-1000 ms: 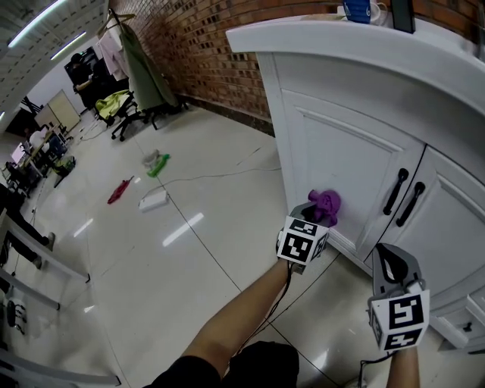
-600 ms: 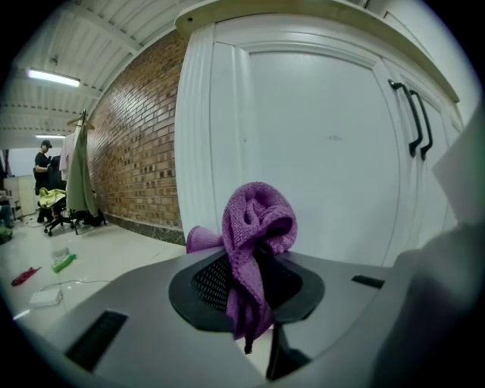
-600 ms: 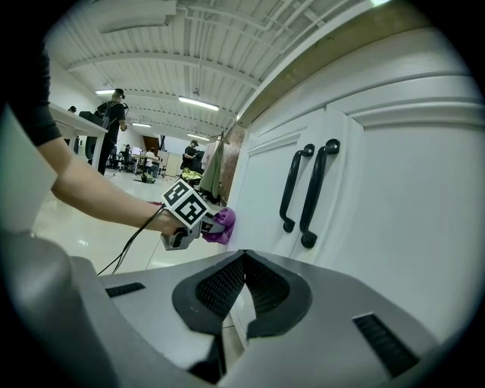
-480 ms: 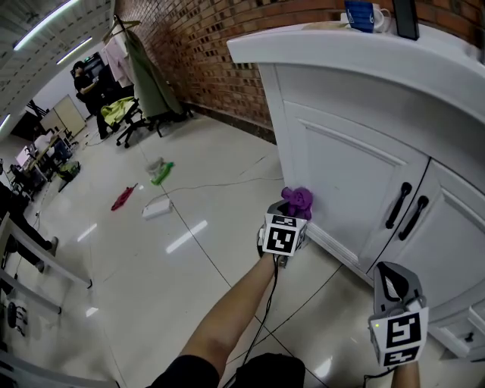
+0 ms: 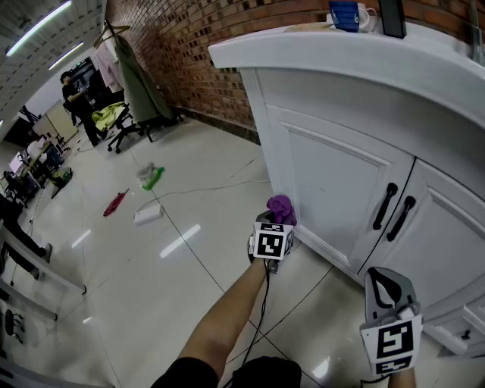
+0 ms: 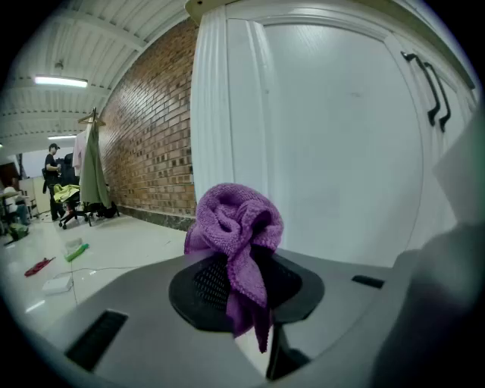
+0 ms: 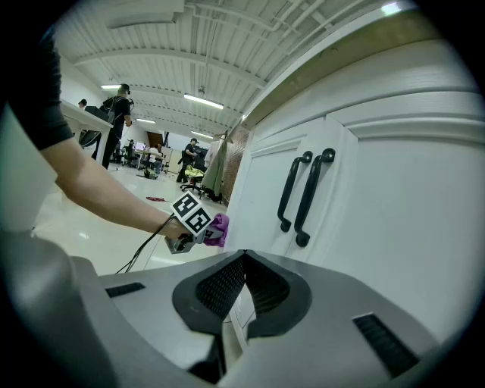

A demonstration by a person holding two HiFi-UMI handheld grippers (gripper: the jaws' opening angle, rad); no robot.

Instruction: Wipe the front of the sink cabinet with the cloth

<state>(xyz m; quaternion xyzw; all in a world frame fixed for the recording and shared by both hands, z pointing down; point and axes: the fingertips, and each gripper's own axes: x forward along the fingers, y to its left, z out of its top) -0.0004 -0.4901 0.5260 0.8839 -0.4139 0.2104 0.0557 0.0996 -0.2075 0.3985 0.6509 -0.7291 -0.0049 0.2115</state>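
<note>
The left gripper [image 6: 244,282] clenches its fingers on a crumpled purple cloth [image 6: 233,224] near the white sink cabinet [image 5: 334,176]. The right gripper [image 7: 236,286] has its fingers pressed together, empty.

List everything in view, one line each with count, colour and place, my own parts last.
cloth: one, purple, bunched at the cabinet's lower left corner
sink cabinet: one, white, right side, doors shut
door handles: two, black, side by side where the doors meet
blue item: one, on the cabinet top
brick wall: one, red-brown, behind the cabinet
green item: one, on the floor, left
red item: one, on the floor, left
white item: one, on the floor, left
left gripper: one, grey, shut on the cloth
right gripper: one, grey, jaws together, empty, below the handles
forearm: one, bare, behind the left gripper
</note>
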